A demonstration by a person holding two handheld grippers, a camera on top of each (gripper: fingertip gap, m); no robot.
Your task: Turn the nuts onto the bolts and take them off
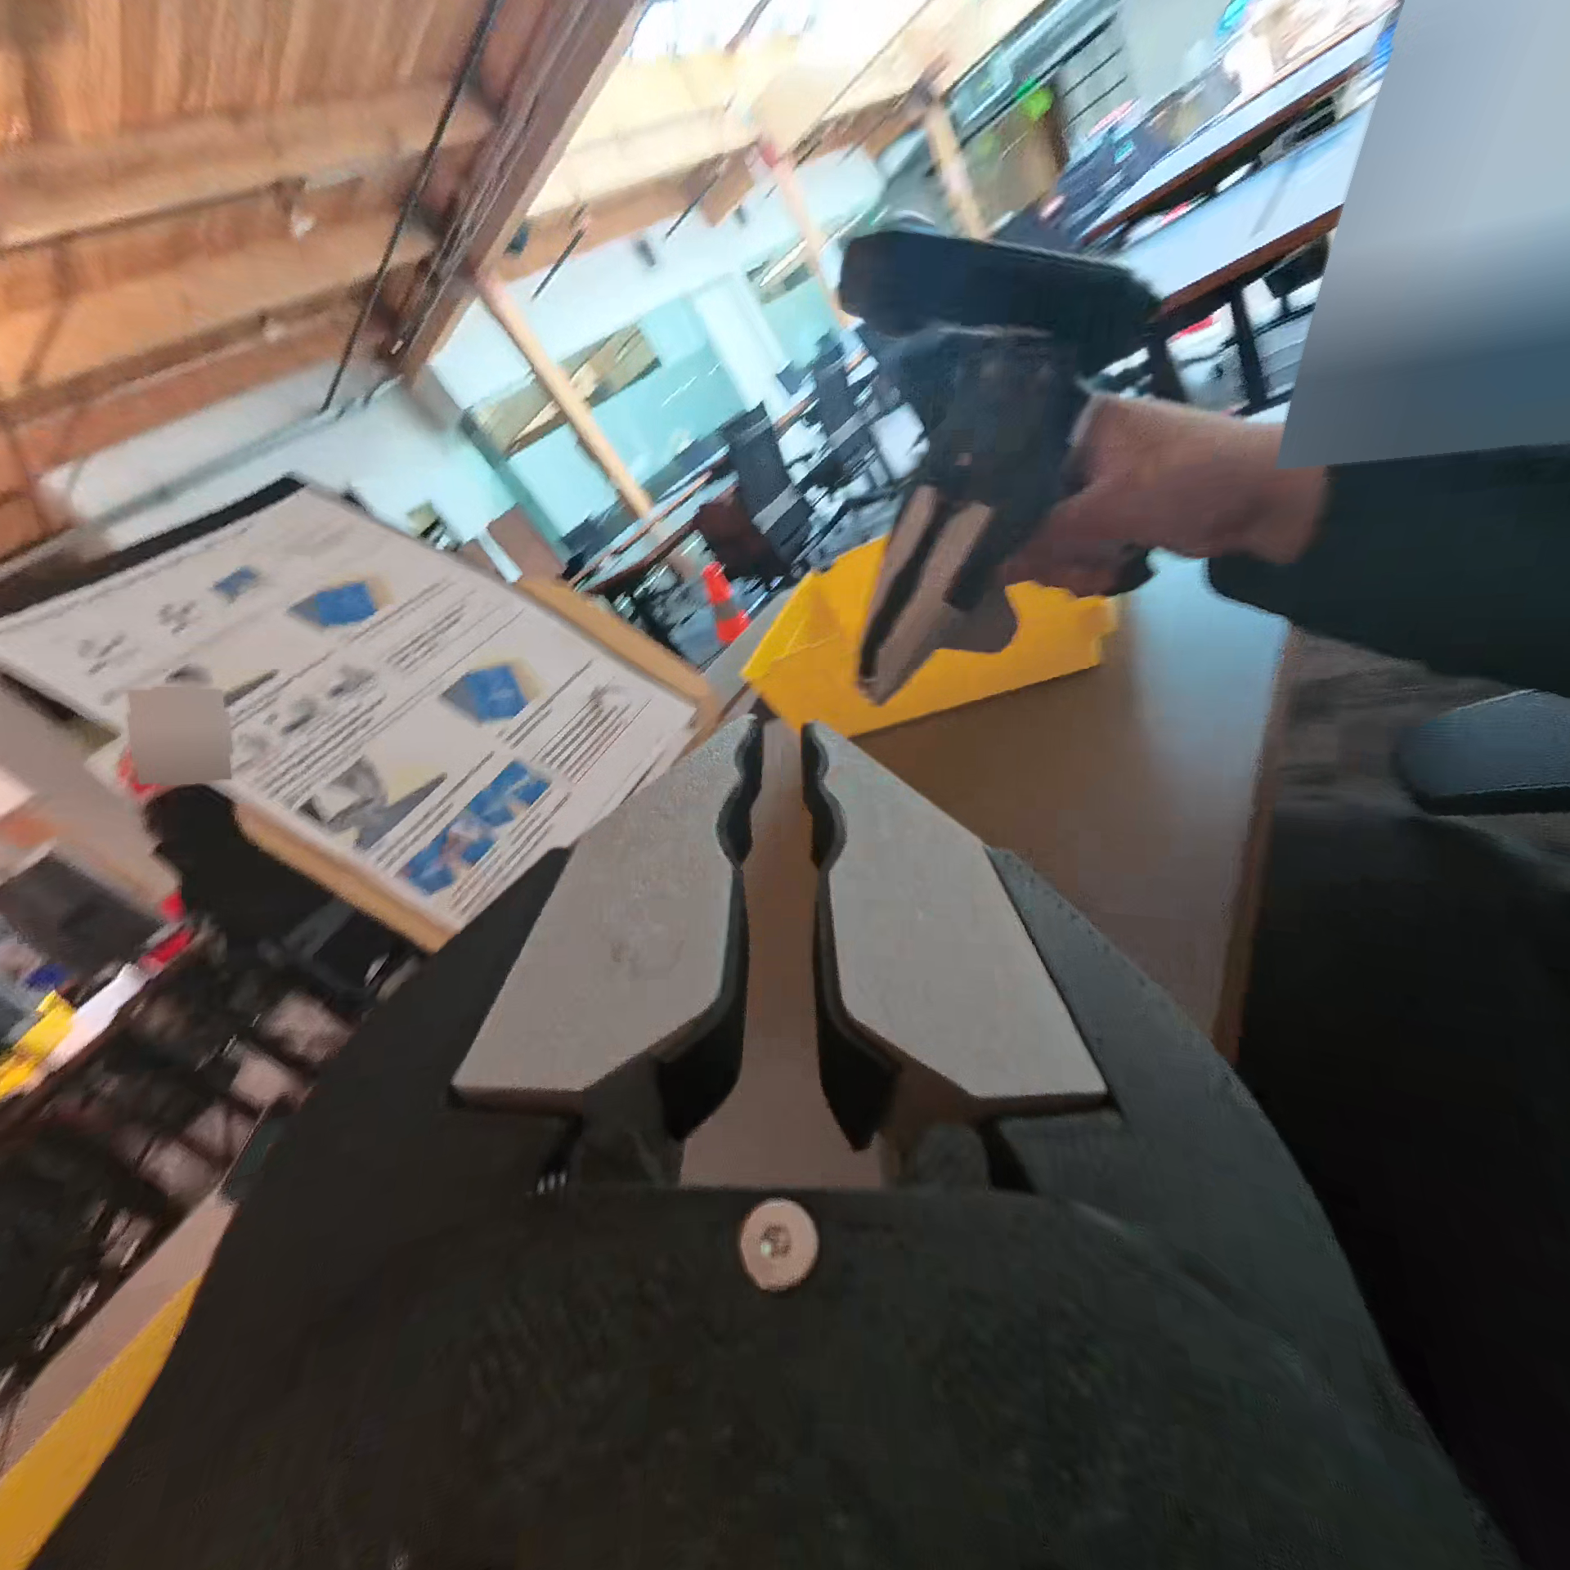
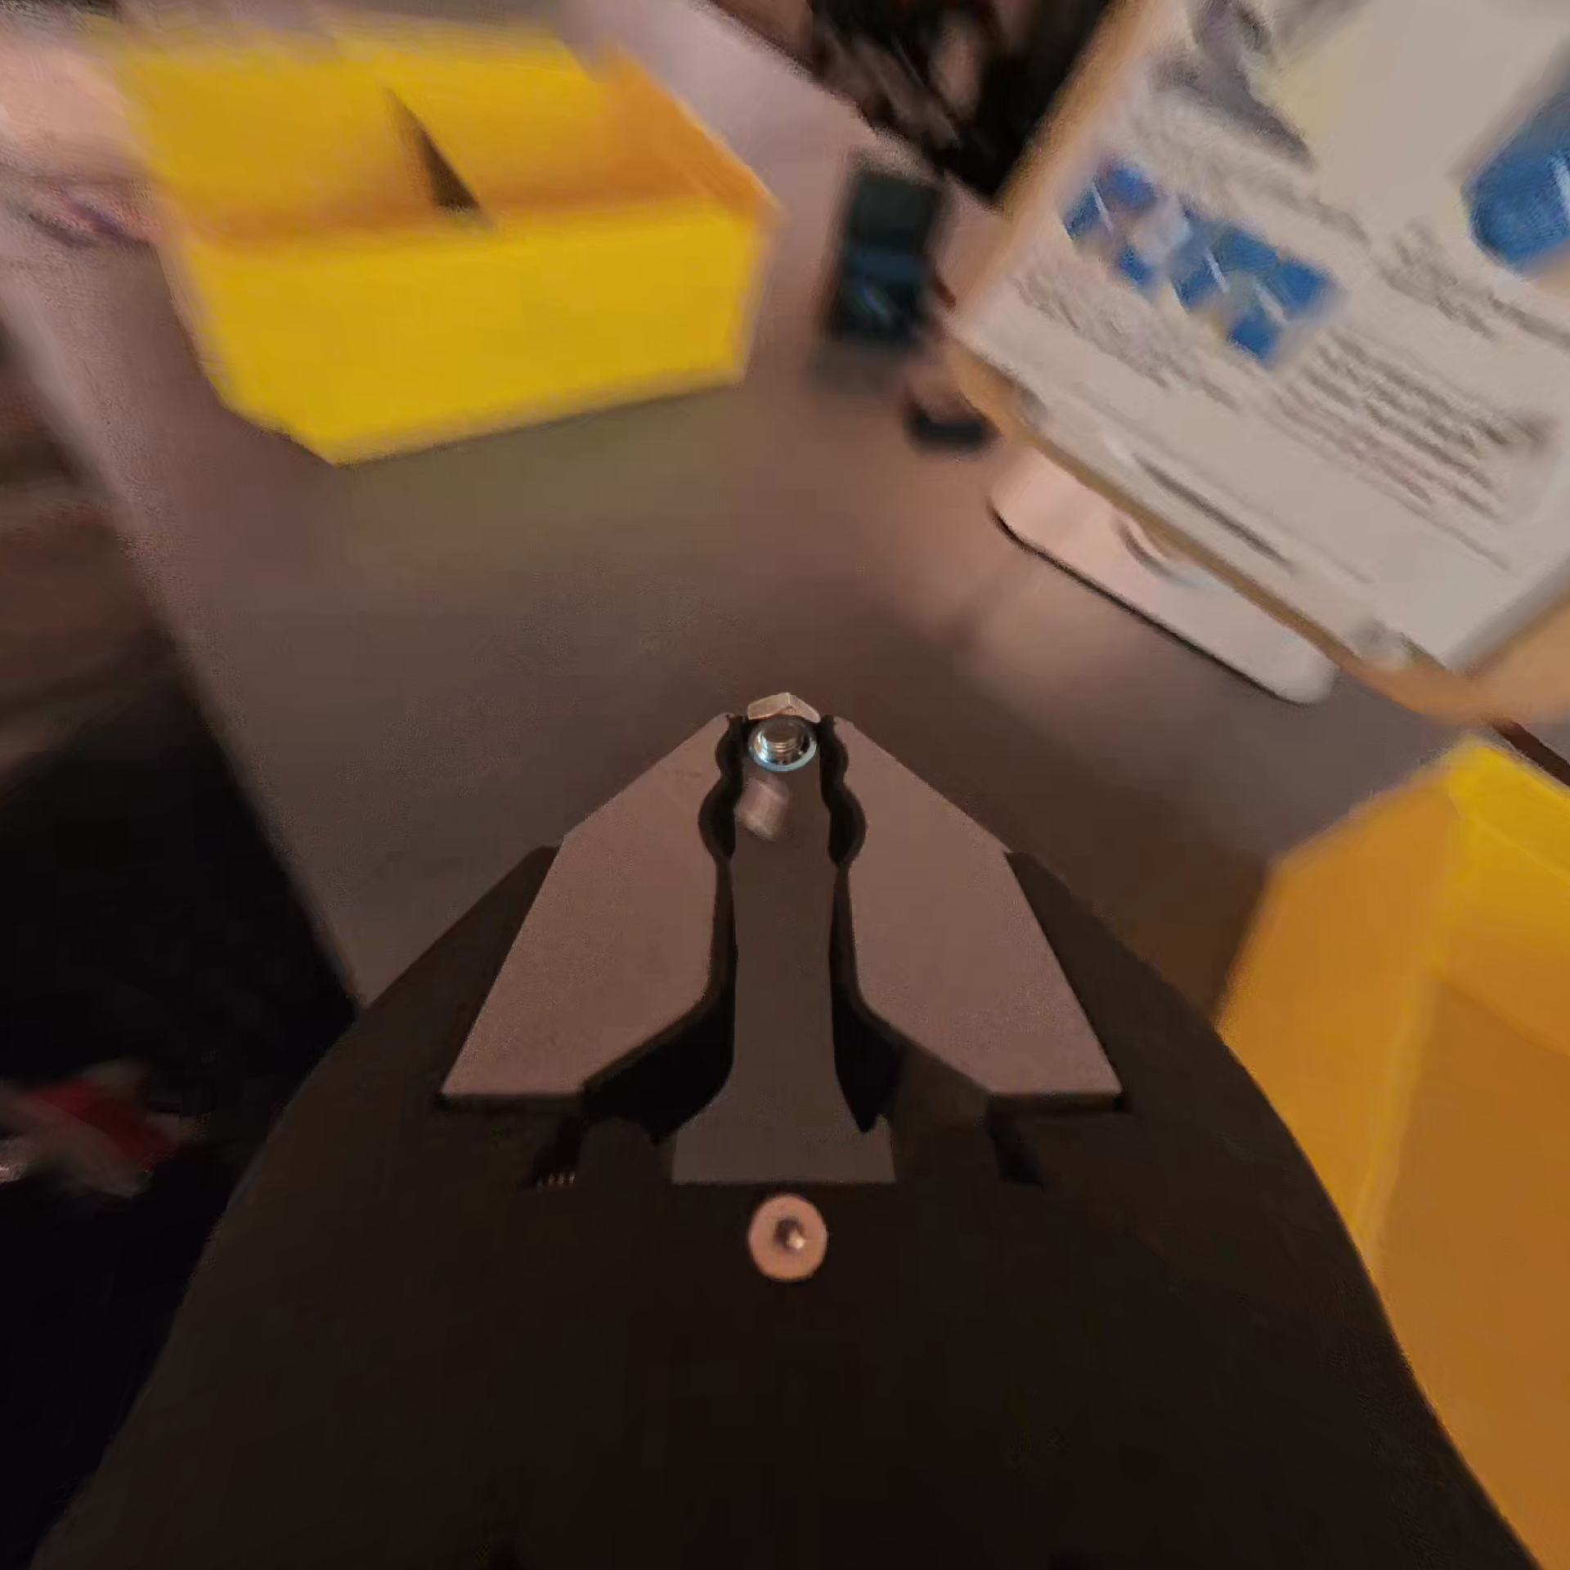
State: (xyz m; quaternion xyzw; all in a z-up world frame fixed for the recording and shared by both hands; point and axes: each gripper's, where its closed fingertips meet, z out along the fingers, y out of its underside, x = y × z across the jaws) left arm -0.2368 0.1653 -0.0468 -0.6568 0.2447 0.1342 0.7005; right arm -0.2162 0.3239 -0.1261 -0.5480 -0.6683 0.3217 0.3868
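Right gripper (image 2: 783,748) pinches a small silvery bolt (image 2: 782,746) at the very tips of its flat grey fingers (image 2: 629,926); the threaded end faces the camera with a ring, perhaps a nut, around it, and the hex head pokes out beyond the tips. Below it lies the brown surface (image 2: 527,646), smooth and matte. Ahead and left of this gripper sits a yellow plastic bin (image 2: 476,340) with a divider; another yellow bin (image 2: 1436,1062) is cut off close on the right. A printed instruction sheet (image 2: 1325,340) stands ahead to the right, all badly blurred. Left gripper (image 1: 782,748) is tilted above the surface, fingers a narrow gap apart, nothing between them. Ahead of it a hand (image 1: 1181,484) angles the right gripper downward over the yellow bin.
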